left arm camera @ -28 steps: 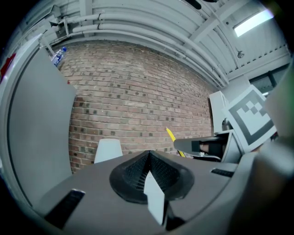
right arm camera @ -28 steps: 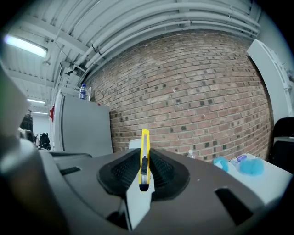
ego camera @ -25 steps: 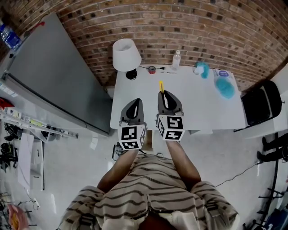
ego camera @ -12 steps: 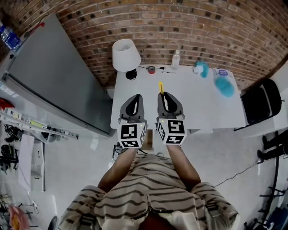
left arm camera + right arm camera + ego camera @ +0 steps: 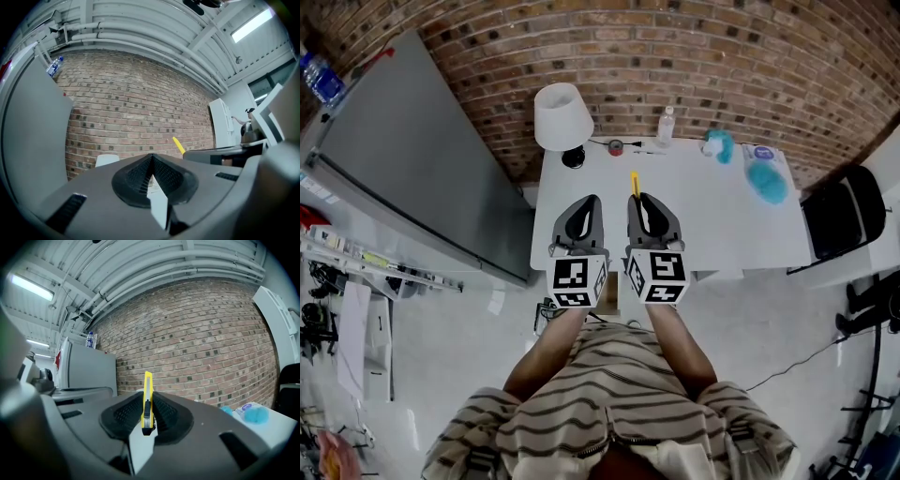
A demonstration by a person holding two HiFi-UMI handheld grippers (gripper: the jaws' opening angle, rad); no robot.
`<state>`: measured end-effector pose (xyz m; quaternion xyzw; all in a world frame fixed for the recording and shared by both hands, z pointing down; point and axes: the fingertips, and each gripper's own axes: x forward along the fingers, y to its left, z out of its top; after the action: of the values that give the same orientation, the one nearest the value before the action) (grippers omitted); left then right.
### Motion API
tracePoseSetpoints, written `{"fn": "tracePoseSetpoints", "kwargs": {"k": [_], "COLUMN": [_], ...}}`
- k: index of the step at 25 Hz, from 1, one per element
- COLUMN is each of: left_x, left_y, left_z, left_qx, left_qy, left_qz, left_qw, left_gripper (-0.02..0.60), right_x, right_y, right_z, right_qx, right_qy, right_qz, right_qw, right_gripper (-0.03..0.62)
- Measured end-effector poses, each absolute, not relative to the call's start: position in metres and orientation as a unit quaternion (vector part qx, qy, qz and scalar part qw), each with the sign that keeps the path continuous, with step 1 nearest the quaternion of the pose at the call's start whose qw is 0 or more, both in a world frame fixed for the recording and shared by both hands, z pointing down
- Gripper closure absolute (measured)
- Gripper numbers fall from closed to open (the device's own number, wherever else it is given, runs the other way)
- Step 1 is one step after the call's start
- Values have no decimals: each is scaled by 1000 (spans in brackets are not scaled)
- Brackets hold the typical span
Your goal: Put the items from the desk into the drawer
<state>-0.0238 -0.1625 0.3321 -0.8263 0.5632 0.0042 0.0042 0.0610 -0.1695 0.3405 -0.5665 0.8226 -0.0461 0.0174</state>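
My right gripper point(image 5: 647, 204) is shut on a yellow utility knife point(image 5: 147, 401), which stands upright between its pads. The knife's tip point(image 5: 635, 180) sticks out past the fingers, above the white desk point(image 5: 712, 216). Beside it on the left, my left gripper point(image 5: 583, 212) is shut with nothing between its pads, and the left gripper view shows the pads meeting point(image 5: 151, 172). The knife's yellow tip point(image 5: 178, 145) shows there at the right. Both grippers point level toward the brick wall. No drawer is visible.
At the desk's back edge stand a white lamp point(image 5: 562, 116), a small tape roll point(image 5: 617, 145), a clear bottle point(image 5: 667, 125), a teal object point(image 5: 721, 144) and a teal cloth point(image 5: 768, 182). A grey cabinet point(image 5: 412, 159) is at the left, a black chair point(image 5: 847, 217) at the right.
Both grippers have risen slightly over the desk's front edge. The knife stays gripped in the right one.
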Motion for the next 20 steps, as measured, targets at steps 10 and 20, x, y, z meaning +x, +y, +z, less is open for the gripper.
{"fn": "tracePoseSetpoints", "kwargs": {"k": [10,20], "left_x": [-17,-14], "left_y": [-161,-160], "left_z": [333,339], "left_qx": [-830,-831], "left_qy": [557,556], "left_qz": [2,-1], "left_qw": [7,-3], "left_gripper": [574,574], "right_x": [62,62], "right_y": [-171,-168], "right_z": [341,341], "right_qx": [-566,-560], "right_qy": [823,826], "right_qz": [-49,-51], "right_qw": [17,17], "right_gripper": [527,527]}}
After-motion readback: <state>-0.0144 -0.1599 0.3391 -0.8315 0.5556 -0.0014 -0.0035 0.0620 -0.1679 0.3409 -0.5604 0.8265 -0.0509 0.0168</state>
